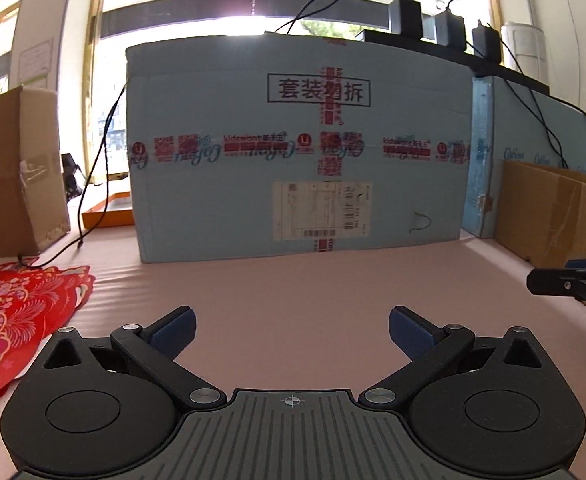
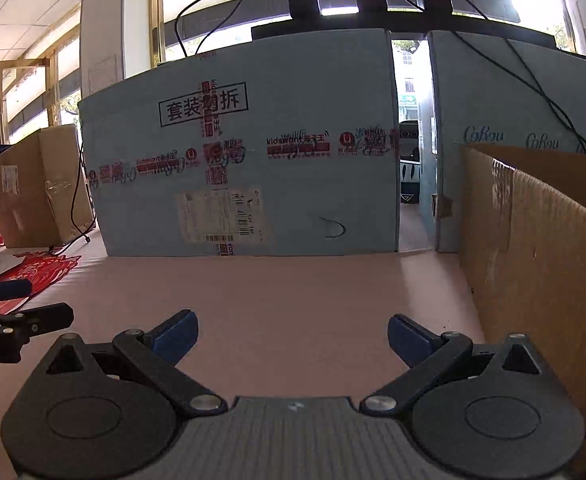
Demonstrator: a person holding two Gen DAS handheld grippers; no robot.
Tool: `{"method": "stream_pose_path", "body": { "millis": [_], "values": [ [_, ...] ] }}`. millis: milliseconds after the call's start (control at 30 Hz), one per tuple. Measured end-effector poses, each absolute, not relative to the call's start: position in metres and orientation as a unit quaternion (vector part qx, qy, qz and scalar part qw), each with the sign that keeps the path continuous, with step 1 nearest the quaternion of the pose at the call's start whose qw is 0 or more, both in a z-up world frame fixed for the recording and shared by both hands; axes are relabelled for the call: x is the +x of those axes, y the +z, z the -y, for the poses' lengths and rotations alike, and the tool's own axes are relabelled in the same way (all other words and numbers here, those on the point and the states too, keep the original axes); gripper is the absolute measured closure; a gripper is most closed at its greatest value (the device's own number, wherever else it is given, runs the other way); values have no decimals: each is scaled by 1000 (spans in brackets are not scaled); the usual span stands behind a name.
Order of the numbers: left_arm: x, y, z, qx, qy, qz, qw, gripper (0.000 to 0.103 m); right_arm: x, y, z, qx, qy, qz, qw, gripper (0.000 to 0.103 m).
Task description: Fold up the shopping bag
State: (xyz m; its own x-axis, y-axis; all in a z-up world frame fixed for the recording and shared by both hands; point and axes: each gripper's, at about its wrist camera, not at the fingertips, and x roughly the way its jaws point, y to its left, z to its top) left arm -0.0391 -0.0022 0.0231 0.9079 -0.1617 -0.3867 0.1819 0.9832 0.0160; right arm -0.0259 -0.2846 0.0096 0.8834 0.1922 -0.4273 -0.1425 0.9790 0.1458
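A red shopping bag (image 1: 9, 312) with a flower pattern lies flat on the pink table at the left. It also shows in the right wrist view (image 2: 41, 270) at the far left. My left gripper (image 1: 291, 330) is open and empty, above the table to the right of the bag. My right gripper (image 2: 292, 336) is open and empty over the bare table, further right. The right gripper's fingers (image 1: 565, 282) show at the right edge of the left wrist view. The left gripper's fingers (image 2: 17, 304) show at the left edge of the right wrist view.
A large light blue carton (image 1: 297, 148) stands across the back of the pink table (image 1: 313, 292). A brown box (image 1: 13, 172) stands at the back left. An open brown cardboard box (image 2: 541, 248) stands close on the right. Black cables (image 1: 97, 168) hang down at the left.
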Motion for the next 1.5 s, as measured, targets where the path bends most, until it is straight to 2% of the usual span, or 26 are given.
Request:
{"method": "stream_pose_path", "body": {
  "millis": [133, 400, 533, 733, 1500],
  "values": [
    [-40, 21, -3, 23, -78, -205, 975, 0, -15, 0, 286, 51, 73, -252, 964, 0],
    [-22, 7, -11, 2, -43, -278, 959, 0, 8, -19, 290, 56, 47, -316, 946, 0],
    [-11, 0, -14, -6, -31, -317, 948, 0, 10, -23, 288, 50, 43, -323, 944, 0],
    [-10, -1, -10, 10, -25, -322, 946, 0, 12, -24, 277, 15, 32, -335, 942, 0],
    [-8, 0, -12, 13, -24, -329, 944, 0, 13, -23, 278, 11, 30, -338, 941, 0]
  ]
}}
